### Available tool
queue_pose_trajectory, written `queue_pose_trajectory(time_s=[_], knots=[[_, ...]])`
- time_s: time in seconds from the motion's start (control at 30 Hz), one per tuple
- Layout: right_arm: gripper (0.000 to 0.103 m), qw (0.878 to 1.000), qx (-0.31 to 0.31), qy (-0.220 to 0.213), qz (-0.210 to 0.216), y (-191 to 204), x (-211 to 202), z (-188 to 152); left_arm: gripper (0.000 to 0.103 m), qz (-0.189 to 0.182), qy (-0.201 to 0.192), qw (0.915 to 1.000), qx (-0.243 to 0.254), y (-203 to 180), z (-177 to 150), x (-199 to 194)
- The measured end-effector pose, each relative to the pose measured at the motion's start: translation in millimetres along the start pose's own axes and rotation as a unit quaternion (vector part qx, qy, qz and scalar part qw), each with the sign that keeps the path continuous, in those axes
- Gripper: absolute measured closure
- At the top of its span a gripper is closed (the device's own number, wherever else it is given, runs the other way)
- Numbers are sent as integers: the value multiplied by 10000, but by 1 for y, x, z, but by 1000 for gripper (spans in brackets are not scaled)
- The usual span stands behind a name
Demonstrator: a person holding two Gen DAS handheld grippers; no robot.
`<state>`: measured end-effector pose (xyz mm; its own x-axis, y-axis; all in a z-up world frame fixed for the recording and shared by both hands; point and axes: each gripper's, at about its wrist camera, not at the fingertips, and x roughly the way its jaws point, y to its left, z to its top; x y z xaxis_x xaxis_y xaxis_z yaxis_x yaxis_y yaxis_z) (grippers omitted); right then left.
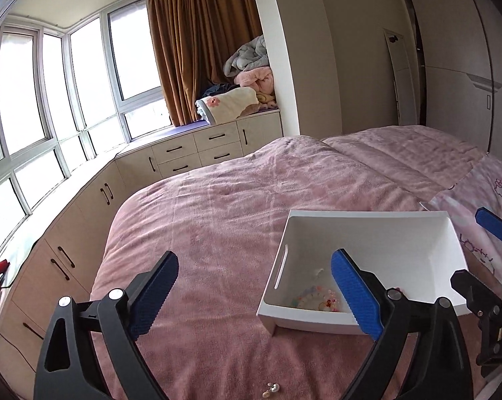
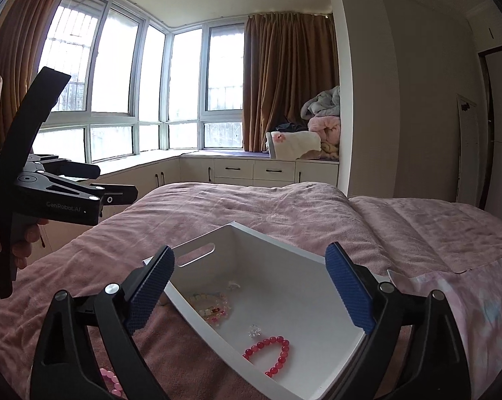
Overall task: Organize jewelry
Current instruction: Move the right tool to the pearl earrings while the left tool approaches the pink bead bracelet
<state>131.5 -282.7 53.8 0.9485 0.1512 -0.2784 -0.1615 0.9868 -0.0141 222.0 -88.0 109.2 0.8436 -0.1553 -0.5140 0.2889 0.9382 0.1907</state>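
A white box (image 1: 377, 233) (image 2: 237, 233) stands on the pink bed. In the right wrist view it holds a red bead bracelet (image 2: 272, 353), a small clear crystal piece (image 2: 254, 330) and a pile of pastel bead bracelets (image 2: 212, 303), which also shows in the left wrist view (image 1: 317, 300). Small pearl pieces (image 1: 270, 388) lie on the blanket in front of the box. A pink bead bracelet (image 2: 111, 380) lies on the blanket left of the box. My left gripper (image 1: 264, 293) is open and empty at the box's near left corner. My right gripper (image 2: 251, 291) is open and empty above the box.
The pink blanket (image 1: 217, 200) covers the bed. A Hello Kitty sheet (image 1: 494, 200) lies to the right. White drawers (image 1: 197, 150) run under the bay window, with folded bedding (image 1: 247, 96) on top. The right gripper's fingers (image 1: 494, 225) show at the left view's right edge.
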Motion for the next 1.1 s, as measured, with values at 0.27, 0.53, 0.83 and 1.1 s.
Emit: queue_pose_trajectory(time_s=[0.27, 0.53, 0.83, 1.1], knots=[[5, 9994, -305, -134, 107, 30, -4, -3, 4, 180, 31, 9997, -150, 30, -30, -36], [5, 9958, -771, -27, 493, 68, 0, -13, 4, 181, 210, 9981, -542, 49, -73, -55], [5, 9852, -984, 269, 1379, 99, 7, -27, 4, 7, 664, 9960, -604, 43, -145, -56], [5, 9708, -1228, 818, 1890, 128, 25, -45, 4, -200, 894, 9954, -286, 24, -191, -48]])
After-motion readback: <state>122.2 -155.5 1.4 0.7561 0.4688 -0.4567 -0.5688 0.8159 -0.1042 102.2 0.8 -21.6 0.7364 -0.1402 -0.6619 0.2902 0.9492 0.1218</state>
